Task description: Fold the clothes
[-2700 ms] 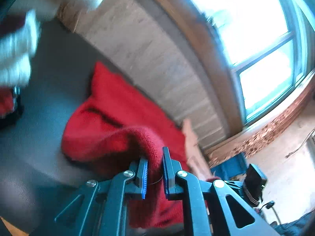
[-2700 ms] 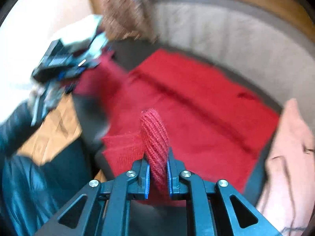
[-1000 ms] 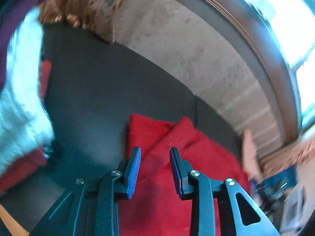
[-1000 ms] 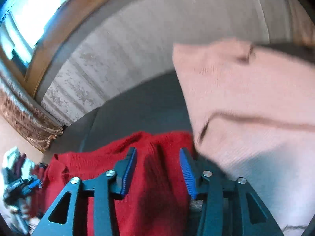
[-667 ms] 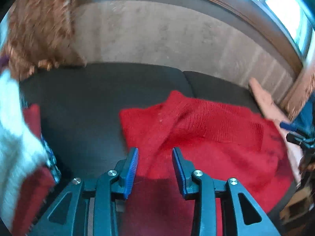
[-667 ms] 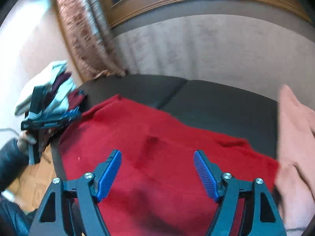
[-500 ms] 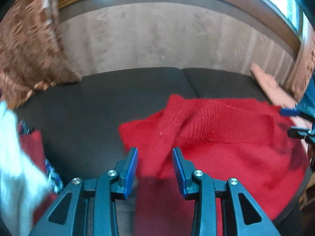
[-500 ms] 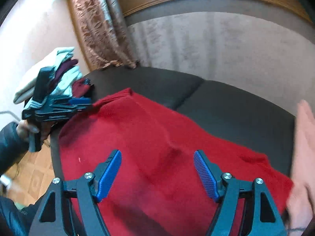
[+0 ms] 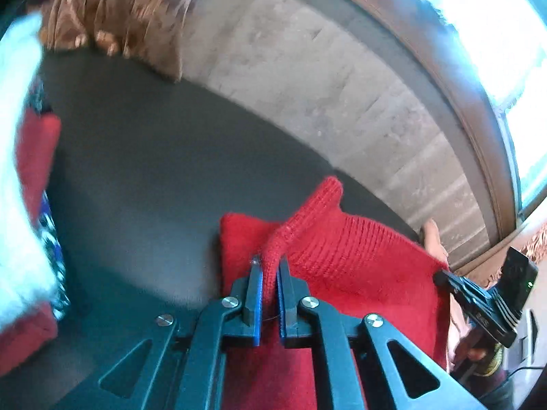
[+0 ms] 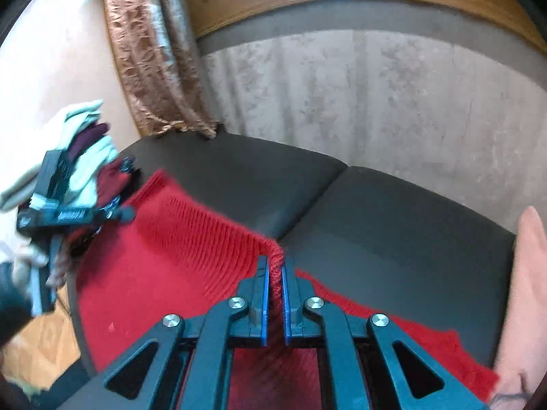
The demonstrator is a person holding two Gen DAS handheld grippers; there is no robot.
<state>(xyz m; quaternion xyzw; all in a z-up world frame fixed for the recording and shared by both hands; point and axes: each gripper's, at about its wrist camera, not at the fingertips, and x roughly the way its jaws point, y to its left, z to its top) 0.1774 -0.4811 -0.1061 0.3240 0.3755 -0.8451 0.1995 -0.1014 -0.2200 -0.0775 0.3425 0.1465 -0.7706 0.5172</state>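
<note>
— Item?
— Red knit sweater, ribbed, spread across the dark sofa seat.
— Condition?
— Rumpled; its far edge is pinched up into raised peaks at two points, the cloth between them pulled taut.

Both the left gripper and right gripper are dark teal plastic frames with triangular cutouts, silver screws and blue ribbed pads.
</note>
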